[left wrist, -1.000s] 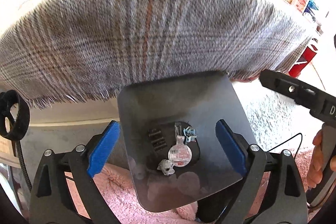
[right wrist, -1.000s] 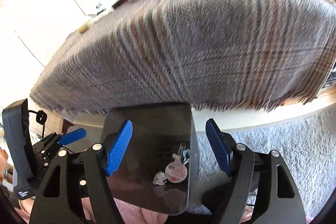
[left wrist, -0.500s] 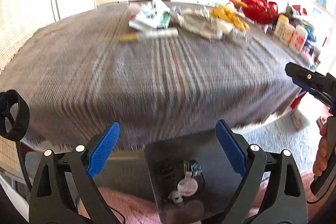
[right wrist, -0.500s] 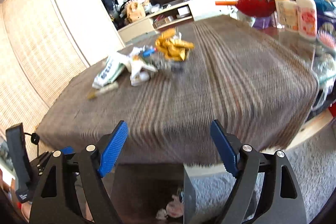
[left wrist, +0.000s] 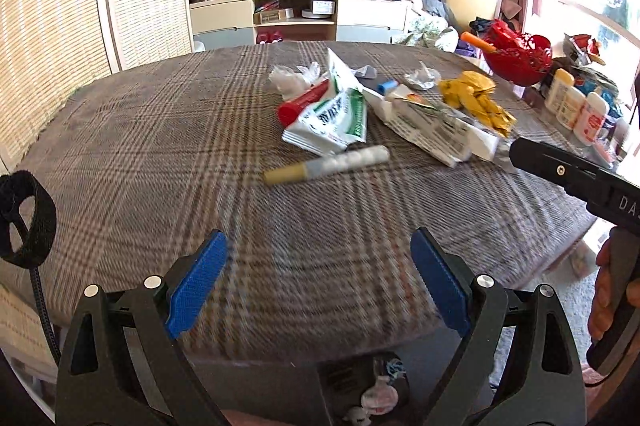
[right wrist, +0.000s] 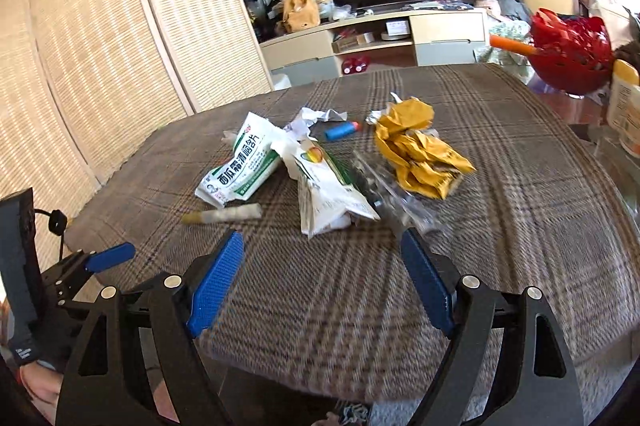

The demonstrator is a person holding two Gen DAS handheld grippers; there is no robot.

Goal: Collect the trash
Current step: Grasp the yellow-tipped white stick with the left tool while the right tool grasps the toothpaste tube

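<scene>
The trash lies in a loose heap near the middle of the tabletop [right wrist: 540, 226], which is covered by a plaid cloth. It all looks light and thin. The green-and-white lozenge packet [right wrist: 240, 166] is a soft pouch, likely slippery, best pinched at a flat edge. The crumpled yellow wrapper [right wrist: 420, 150] should crush easily and can be taken anywhere across its bulk. The torn white carton [right wrist: 328, 190] is stiffer card; a folded flap gives the surest hold. The clear plastic film [right wrist: 384, 194] beside it is flimsy and hard to make out. The tablet roll [left wrist: 328, 164], nearest the tabletop's front edge, is a slim cylinder that may roll, so a grip across its middle seems wisest. A red tube [left wrist: 304, 102] and a small blue cap [right wrist: 340, 130] lie among the heap.

The lozenge packet bears large Chinese characters, seemingly 西瓜霜清咽含片. The right gripper's body shows "DA" in the left wrist view.

The left gripper [left wrist: 320, 286] and right gripper [right wrist: 320, 284] both hover short of the heap, jaws wide and empty.
</scene>
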